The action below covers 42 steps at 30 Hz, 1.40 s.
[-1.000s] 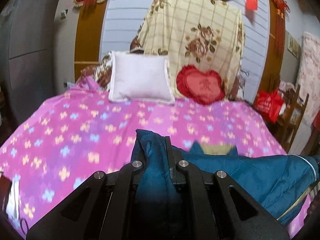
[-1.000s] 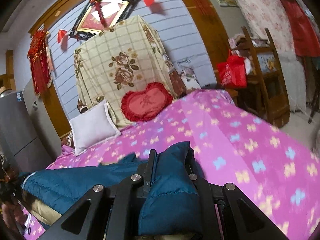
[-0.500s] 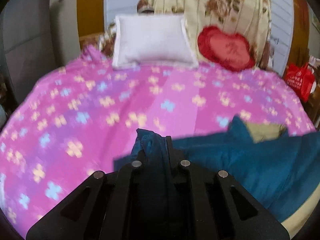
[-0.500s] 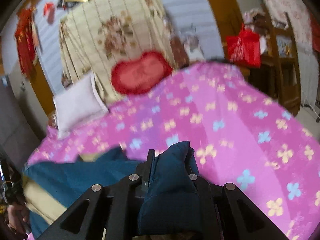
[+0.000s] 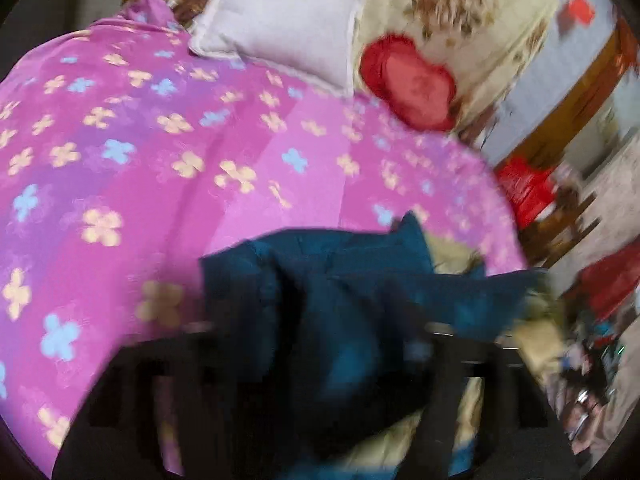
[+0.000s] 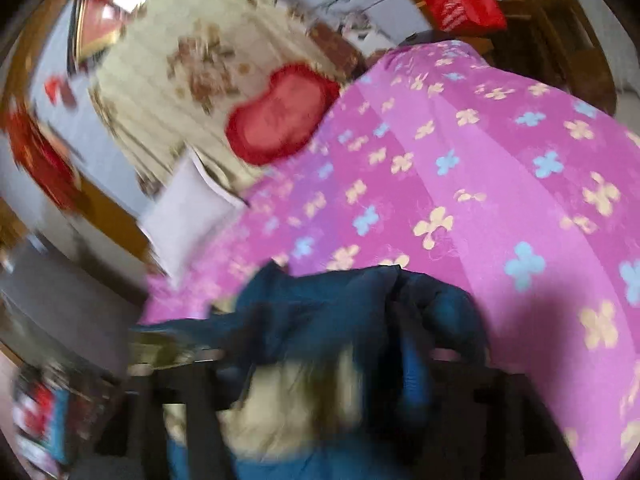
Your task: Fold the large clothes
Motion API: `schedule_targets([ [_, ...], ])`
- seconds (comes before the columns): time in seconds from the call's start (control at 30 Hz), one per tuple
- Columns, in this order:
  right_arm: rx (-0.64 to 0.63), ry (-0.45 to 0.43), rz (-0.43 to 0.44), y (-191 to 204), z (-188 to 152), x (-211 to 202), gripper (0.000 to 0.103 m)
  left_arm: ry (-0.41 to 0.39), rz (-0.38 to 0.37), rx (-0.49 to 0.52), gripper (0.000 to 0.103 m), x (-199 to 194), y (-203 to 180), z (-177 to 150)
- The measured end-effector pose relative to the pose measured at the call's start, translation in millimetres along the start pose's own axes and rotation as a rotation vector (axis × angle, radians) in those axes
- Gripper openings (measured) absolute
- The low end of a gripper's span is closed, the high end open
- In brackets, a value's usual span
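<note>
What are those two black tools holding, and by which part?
Both grip the blue padded jacket: left tool and right tool each pinch a bunched fold of it. Blur hides which part, and its beige lining shows.

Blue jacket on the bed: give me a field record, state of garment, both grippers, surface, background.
garment: blue padded jacket, beige lining showing, bunched
left gripper: blurred, jacket fabric between its fingers, grip state unclear
right gripper: blurred, jacket fabric across its fingers, grip state unclear
surface: pink floral bedsheet
background: white pillow, red heart cushion
image quality: heavy motion blur in both views
</note>
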State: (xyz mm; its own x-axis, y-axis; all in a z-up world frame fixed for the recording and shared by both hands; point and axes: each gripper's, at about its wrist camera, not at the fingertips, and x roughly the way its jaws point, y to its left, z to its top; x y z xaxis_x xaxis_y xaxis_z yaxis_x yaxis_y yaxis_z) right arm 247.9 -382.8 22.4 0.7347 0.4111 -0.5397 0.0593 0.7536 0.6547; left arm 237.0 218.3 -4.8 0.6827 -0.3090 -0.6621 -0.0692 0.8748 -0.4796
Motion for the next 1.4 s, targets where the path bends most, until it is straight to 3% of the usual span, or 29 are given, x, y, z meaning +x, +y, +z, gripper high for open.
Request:
schedule_targets([
  [0.1, -0.128, 0.019, -0.033, 19.6, -13.7, -29.2, 0.078, -0.075, -0.006, 0.033, 0.075, -38.7, 3.0, -14.7],
  [0.23, -0.301, 0.037, -0.11, 40.8, -38.6, -43.1, 0.078, -0.129, 0.052, 0.15, 0.075, -63.7, -15.4, -49.7],
  [0.37, -0.388, 0.085, -0.136, 47.3, -59.0, -39.7, 0.078, -0.13, 0.058, 0.238, 0.075, -75.2, -28.1, -90.8],
  [0.47, -0.48, 0.127, -0.154, 54.5, -72.9, -30.9, 0.078, -0.085, 0.089, 0.329, 0.075, -60.9, -51.3, -114.4],
  [0.57, -0.552, 0.145, -0.189, 66.2, -77.0, -12.7, 0.078, -0.09, 0.144, 0.389, 0.075, -41.2, -78.0, -106.4],
  [0.67, -0.529, 0.148, -0.172, 72.7, -68.1, 6.9, 0.078, -0.047, 0.137, 0.372, 0.075, -9.4, -100.0, -77.7],
  [0.83, -0.482, 0.21, -0.208, 78.9, -47.0, 60.1, 0.078, 0.025, 0.219, 0.31, 0.075, 56.1, -116.9, -20.9],
  [0.97, -0.388, 0.233, -0.248, 69.4, -25.3, 103.9, 0.078, -0.015, 0.366, 0.247, 0.075, 86.1, -104.5, 2.3],
  [1.07, -0.353, 0.198, -0.261, 63.4, -16.3, 111.0, 0.078, -0.006, 0.455, 0.226, 0.075, 101.8, -81.5, 0.8],
  [1.13, -0.338, 0.185, -0.264, 59.1, -15.6, 106.4, 0.078, 0.012, 0.459, 0.19, 0.075, 107.3, -60.2, -6.2],
  [1.23, -0.332, 0.155, -0.297, 58.2, -17.3, 92.8, 0.078, -0.029, 0.459, 0.173, 0.075, 99.3, -50.1, -18.4],
  [1.4, -0.436, 0.12, -0.33, 63.0, -48.6, 65.5, 0.078, -0.09, 0.492, 0.24, 0.076, 91.1, -58.1, -39.5],
])
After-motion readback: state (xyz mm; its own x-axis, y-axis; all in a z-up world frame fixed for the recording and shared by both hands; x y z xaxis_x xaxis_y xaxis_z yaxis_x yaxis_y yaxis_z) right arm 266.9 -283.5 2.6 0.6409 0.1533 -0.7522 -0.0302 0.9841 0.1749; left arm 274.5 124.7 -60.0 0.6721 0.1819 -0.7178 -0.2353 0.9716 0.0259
